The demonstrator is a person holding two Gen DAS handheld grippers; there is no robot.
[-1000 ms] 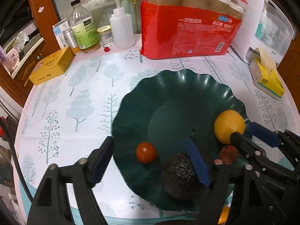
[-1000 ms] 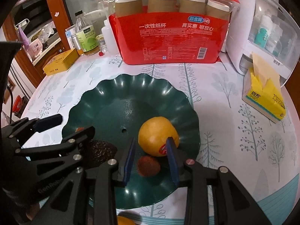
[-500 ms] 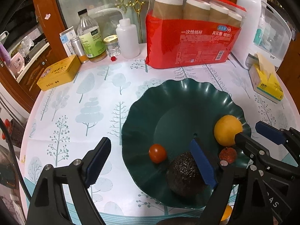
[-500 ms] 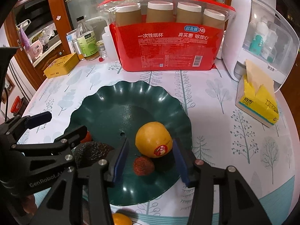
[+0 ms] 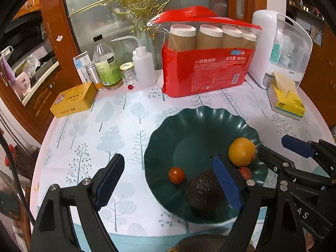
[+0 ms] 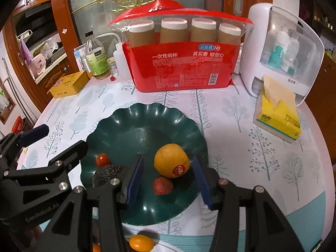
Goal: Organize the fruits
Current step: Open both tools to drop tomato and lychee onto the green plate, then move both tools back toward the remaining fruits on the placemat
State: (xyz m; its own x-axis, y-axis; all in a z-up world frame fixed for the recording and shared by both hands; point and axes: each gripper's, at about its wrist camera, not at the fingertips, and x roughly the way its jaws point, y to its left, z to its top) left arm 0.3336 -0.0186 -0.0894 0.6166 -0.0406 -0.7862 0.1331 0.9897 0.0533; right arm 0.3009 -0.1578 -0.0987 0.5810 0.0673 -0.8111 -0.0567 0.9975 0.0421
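- A round table covered by a pale cloth printed with trees fills both views. At its far edge stand a red pack of paper cups, a white dispenser, a yellow tissue box, a yellow tin and a few bottles.
- A dark green plate with a scalloped rim sits near the front edge of the table. All four sorted fruits lie in its front half.
- The left gripper hangs above the plate's left front with its jaws spread wide and nothing between the pads.
- The right gripper hovers over the plate's right front. Its jaws are opening, and the orange and lychee lie below the gap, touched by neither pad.
- A dark avocado with pebbled skin rests near the plate's front rim. It is probably the heaviest fruit, with a skin rough enough to grip, best taken across its broad middle.
- A yellow orange bearing a red sticker lies right of the avocado. It looks firm and smooth, so it may roll. Holding it at its widest point seems safest.
- A small orange fruit lies off the plate by the table's front edge, apparently still to be sorted. It should be light and slightly soft.
- A red lychee sits just in front of the orange. It is light, with a thin bumpy shell that needs gentle pressure.
- A cherry tomato lies left of the avocado. It is slick and easily crushed, so pinch it lightly.
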